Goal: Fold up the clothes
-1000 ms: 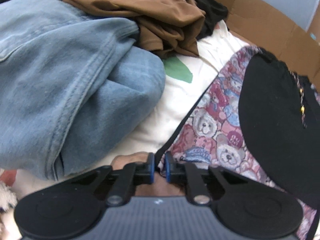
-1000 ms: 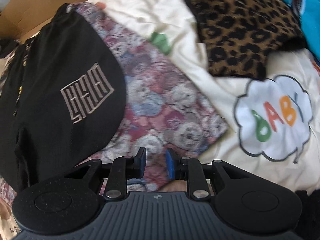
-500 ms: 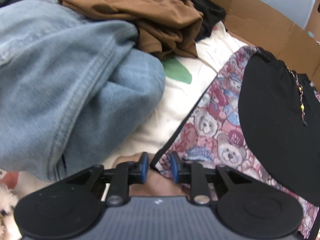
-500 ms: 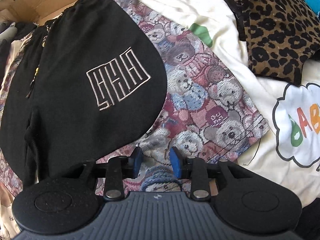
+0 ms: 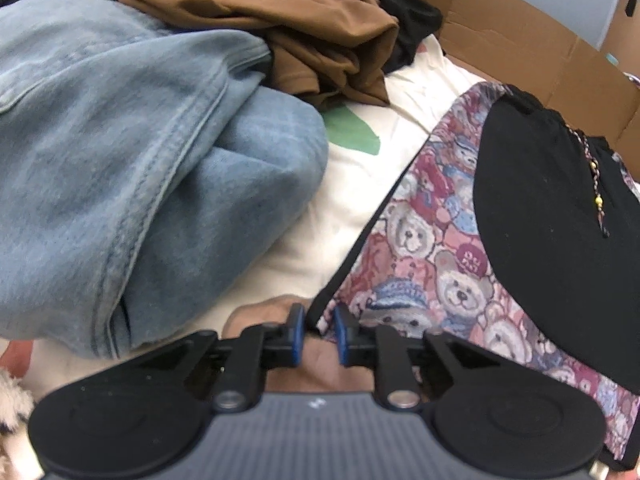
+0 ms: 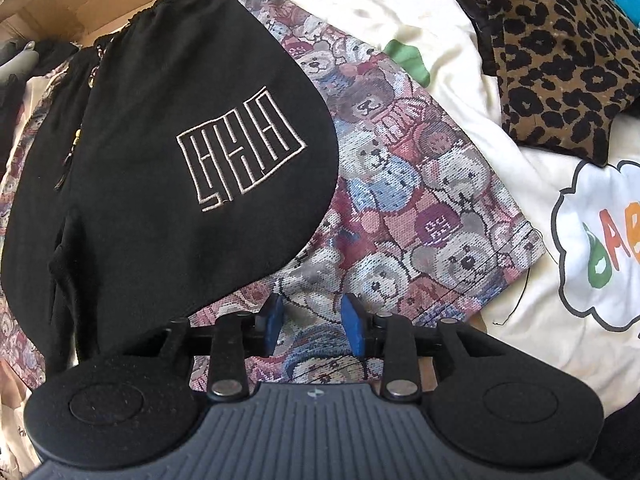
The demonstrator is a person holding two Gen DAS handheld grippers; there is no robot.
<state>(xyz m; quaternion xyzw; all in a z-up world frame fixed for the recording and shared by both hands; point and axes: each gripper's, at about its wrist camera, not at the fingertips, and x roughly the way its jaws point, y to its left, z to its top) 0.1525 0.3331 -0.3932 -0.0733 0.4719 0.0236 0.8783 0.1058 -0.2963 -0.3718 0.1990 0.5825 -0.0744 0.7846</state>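
A teddy-bear print garment (image 5: 432, 256) (image 6: 404, 184) lies spread on a cream sheet (image 5: 404, 92). Black shorts (image 6: 160, 168) with an embroidered logo and a beaded drawstring lie on top of it; they also show in the left wrist view (image 5: 560, 232). My left gripper (image 5: 319, 334) is open a little, its blue pads astride the bear garment's black-trimmed corner edge. My right gripper (image 6: 312, 326) is open wider, low over the bear garment's near part, beside the shorts' hem. Neither holds cloth.
Folded blue jeans (image 5: 132, 184) and a crumpled brown garment (image 5: 288, 20) lie left of the bear garment. A leopard-print garment (image 6: 560, 52) and a "BABY" cloud print (image 6: 600, 248) lie to the right. Cardboard (image 5: 540, 60) borders the far side.
Both grippers have opened: the left let go of the bear garment's corner, the right widened. The right gripper has moved forward over the bear garment towards the black shorts.
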